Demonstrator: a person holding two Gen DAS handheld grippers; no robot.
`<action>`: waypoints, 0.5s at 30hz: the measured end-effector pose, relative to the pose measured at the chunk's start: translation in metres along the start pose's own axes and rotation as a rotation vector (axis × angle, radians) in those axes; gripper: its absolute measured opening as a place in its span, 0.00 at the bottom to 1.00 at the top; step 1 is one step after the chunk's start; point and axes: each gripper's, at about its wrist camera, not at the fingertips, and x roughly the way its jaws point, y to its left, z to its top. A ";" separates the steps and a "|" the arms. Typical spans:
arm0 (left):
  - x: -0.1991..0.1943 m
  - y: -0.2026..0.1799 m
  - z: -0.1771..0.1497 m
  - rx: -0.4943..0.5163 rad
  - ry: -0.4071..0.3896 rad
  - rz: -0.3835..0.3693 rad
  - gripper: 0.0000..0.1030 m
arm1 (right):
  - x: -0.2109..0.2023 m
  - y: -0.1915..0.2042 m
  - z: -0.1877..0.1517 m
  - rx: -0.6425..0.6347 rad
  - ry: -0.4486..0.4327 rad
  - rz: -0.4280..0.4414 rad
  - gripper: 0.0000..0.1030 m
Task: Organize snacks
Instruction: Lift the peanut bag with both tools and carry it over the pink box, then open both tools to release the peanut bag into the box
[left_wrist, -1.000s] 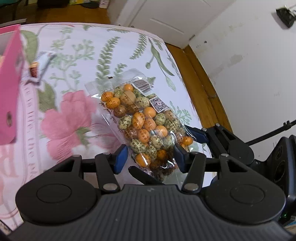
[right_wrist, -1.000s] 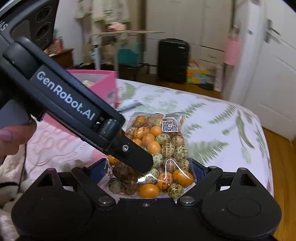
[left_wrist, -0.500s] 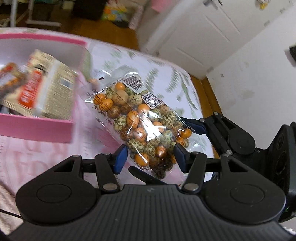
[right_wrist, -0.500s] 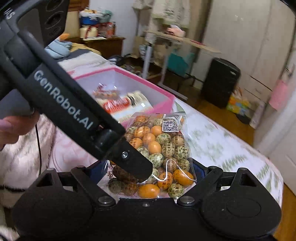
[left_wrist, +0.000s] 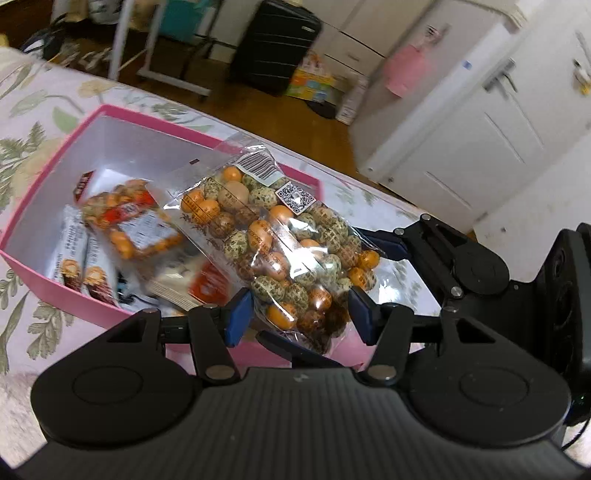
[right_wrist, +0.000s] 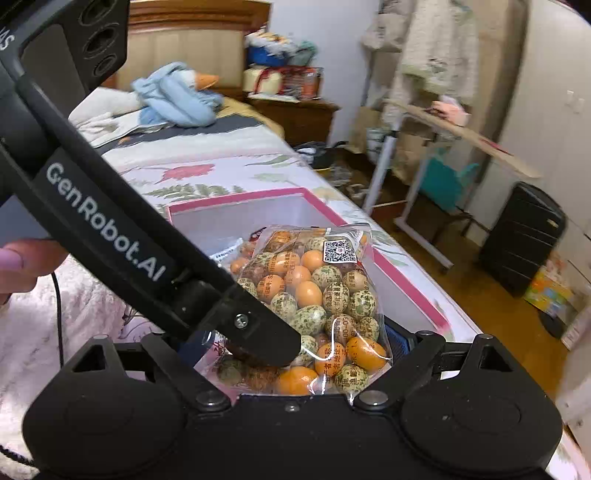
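Candy bag (left_wrist: 280, 251), clear plastic packed with orange and green-speckled wrapped sweets, hangs above the open pink box (left_wrist: 44, 192) on the floral bedspread (left_wrist: 33, 103). Left gripper (left_wrist: 299, 317) has its blue-padded fingers (left_wrist: 238, 314) on either side of the bag's lower end, fairly wide apart; whether the pads actually press the plastic is hard to judge from this angle. Right gripper (right_wrist: 295, 345) comes at the same bag from the other side, its fingers set against the bag's bottom edge with the sweets bulging between them, so it seems to be pinching the plastic. In the right wrist view one dark finger of the left gripper crosses in front of the bag.

Inside the box lie other snack packets: an orange-and-red packet of round snacks (left_wrist: 129, 225) and some wrapped bars (left_wrist: 74, 254) near the near wall. Black suitcase (left_wrist: 273, 48) stands on the wooden floor beyond the bed, and a blue plush toy (right_wrist: 177, 99) lies up by the headboard
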 end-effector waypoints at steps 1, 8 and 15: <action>0.002 0.006 0.003 -0.014 -0.007 0.010 0.53 | 0.006 -0.002 0.004 -0.017 0.002 0.015 0.91; 0.022 0.032 0.010 -0.079 -0.013 0.097 0.53 | 0.043 -0.003 0.016 -0.123 0.025 0.091 0.95; 0.020 0.037 0.007 -0.052 -0.077 0.173 0.55 | 0.050 0.015 -0.002 -0.245 0.051 -0.135 0.95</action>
